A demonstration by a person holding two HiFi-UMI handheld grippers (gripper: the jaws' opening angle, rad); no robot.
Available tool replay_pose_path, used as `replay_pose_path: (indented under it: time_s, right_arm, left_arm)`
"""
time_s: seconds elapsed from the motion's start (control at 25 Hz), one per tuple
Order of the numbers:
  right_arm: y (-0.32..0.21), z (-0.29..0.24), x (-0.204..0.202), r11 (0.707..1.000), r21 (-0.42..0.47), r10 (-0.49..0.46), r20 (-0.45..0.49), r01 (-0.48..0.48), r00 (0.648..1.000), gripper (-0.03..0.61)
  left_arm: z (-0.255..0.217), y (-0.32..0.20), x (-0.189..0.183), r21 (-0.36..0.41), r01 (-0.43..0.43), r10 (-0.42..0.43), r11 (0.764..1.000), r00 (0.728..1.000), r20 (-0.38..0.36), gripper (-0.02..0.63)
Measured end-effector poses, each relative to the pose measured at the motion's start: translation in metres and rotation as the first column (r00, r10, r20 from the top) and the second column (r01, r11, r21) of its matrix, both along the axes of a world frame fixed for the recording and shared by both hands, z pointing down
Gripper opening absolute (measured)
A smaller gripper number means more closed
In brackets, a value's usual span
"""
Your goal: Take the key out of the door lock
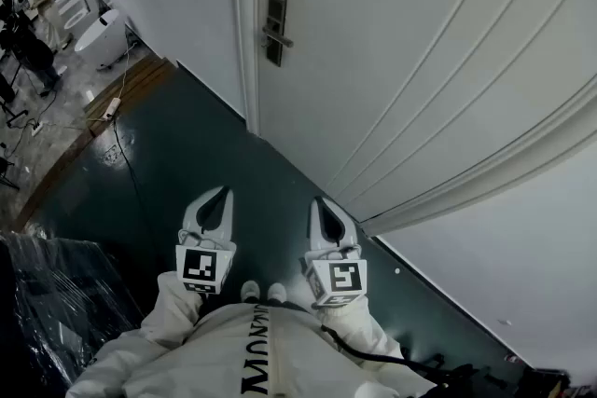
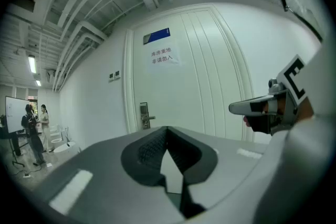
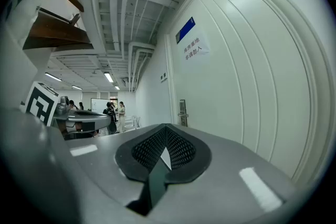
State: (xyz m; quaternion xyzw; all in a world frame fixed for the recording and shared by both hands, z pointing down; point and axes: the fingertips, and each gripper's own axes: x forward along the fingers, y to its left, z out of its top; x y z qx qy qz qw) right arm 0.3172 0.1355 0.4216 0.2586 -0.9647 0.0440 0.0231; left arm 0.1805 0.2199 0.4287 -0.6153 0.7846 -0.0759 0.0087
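Note:
A dark lock plate with a lever handle [image 1: 276, 28] sits on the left edge of the white door [image 1: 420, 61]. It also shows small and far off as the lock plate [image 2: 144, 115] in the left gripper view and the lock plate [image 3: 182, 112] in the right gripper view. I cannot make out a key at this distance. My left gripper [image 1: 224, 191] and right gripper [image 1: 319, 199] are held side by side, level, well short of the door. Both are shut with nothing between the jaws, as the left gripper [image 2: 167, 128] and right gripper [image 3: 166, 127] views show.
A paper notice [image 2: 161, 55] and a blue sign [image 2: 156, 35] hang on the door. A cable [image 1: 126, 154] runs across the dark green floor. People [image 1: 37, 9] and white tubs [image 1: 98, 37] stand far left. A black wrapped bulk [image 1: 47, 303] lies at lower left.

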Motion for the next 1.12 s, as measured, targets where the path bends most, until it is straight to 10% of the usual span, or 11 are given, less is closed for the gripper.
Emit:
replay_pose_path:
  time_s: [1.12]
  right_arm:
    - [-0.017,0.011,0.020,0.999,-0.027,-0.038,0.045,0.039,0.998,0.002]
  left_arm:
    - [-0.001,-0.012,0.023,-0.014,0.033,-0.033,0.999,0.999,0.009,0.000]
